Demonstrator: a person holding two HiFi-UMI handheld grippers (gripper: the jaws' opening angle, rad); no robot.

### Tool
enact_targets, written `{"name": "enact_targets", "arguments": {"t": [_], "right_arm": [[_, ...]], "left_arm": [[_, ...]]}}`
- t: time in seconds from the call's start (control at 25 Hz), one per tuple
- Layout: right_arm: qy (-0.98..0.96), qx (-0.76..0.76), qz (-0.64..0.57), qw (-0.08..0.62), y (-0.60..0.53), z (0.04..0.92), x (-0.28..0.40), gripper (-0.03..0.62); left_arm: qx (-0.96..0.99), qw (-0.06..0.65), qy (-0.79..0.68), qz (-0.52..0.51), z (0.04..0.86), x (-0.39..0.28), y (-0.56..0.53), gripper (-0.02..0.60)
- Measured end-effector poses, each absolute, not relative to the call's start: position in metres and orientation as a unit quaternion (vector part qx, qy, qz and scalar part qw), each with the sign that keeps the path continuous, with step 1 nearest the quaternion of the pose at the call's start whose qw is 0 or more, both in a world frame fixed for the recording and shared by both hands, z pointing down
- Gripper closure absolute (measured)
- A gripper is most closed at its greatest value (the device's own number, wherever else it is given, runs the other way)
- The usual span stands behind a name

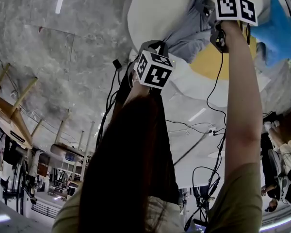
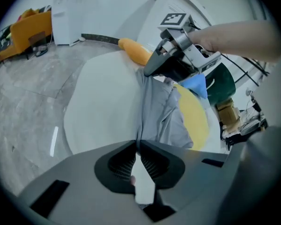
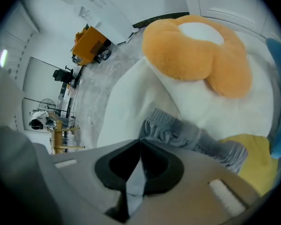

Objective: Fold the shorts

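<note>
The left gripper [image 2: 139, 145] has its jaws pressed together on one edge of the grey shorts [image 2: 161, 114]. The right gripper [image 3: 140, 143] is pinching them at the gathered waistband end, so the cloth runs from one gripper to the other. The shorts lie on a white cushion [image 2: 100, 102], partly over a yellow pillow [image 2: 196, 118], near an orange plush toy [image 3: 196, 55]. Far off on the floor stands an orange box [image 2: 28, 32], and what is inside it I cannot tell.

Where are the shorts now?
Left gripper view, middle: grey shorts rest on the white surface, beside a yellow patch, pinched by left gripper and right gripper.
</note>
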State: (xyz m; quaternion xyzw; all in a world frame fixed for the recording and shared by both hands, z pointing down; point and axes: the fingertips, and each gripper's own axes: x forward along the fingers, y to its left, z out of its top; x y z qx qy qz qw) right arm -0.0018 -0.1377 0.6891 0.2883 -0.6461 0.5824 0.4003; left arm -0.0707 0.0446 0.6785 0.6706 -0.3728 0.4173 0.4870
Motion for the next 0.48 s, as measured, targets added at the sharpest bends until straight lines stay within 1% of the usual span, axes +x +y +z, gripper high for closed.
{"name": "enact_targets", "arguments": {"t": [0.12,0.16,0.2,0.24,0.32,0.4,0.48], "right_arm": [[-0.664,0.270,0.566,0.406,-0.139,0.692,-0.017,0.560],[-0.676,0.263,0.560,0.400,-0.143,0.685,-0.021,0.510],[-0.689,0.258,0.556,0.387,-0.147,0.675,-0.023,0.432],[-0.699,0.262,0.554,0.368,-0.152,0.661,-0.021,0.394],[-0.705,0.313,0.548,0.324,-0.158,0.634,0.005,0.393],[-0.679,0.398,0.545,0.289,-0.151,0.622,0.055,0.393],[-0.631,0.468,0.551,0.283,-0.125,0.631,0.107,0.393]], "left_arm": [[0.654,0.508,-0.368,0.423,0.688,-0.083,0.049,0.543],[0.652,0.512,-0.363,0.425,0.689,-0.086,0.050,0.540],[0.650,0.515,-0.362,0.425,0.688,-0.090,0.051,0.527],[0.647,0.516,-0.366,0.426,0.686,-0.094,0.053,0.514],[0.644,0.505,-0.383,0.428,0.678,-0.102,0.054,0.502],[0.658,0.483,-0.387,0.429,0.666,-0.100,0.057,0.479],[0.689,0.450,-0.366,0.434,0.653,-0.081,0.060,0.477]]}}
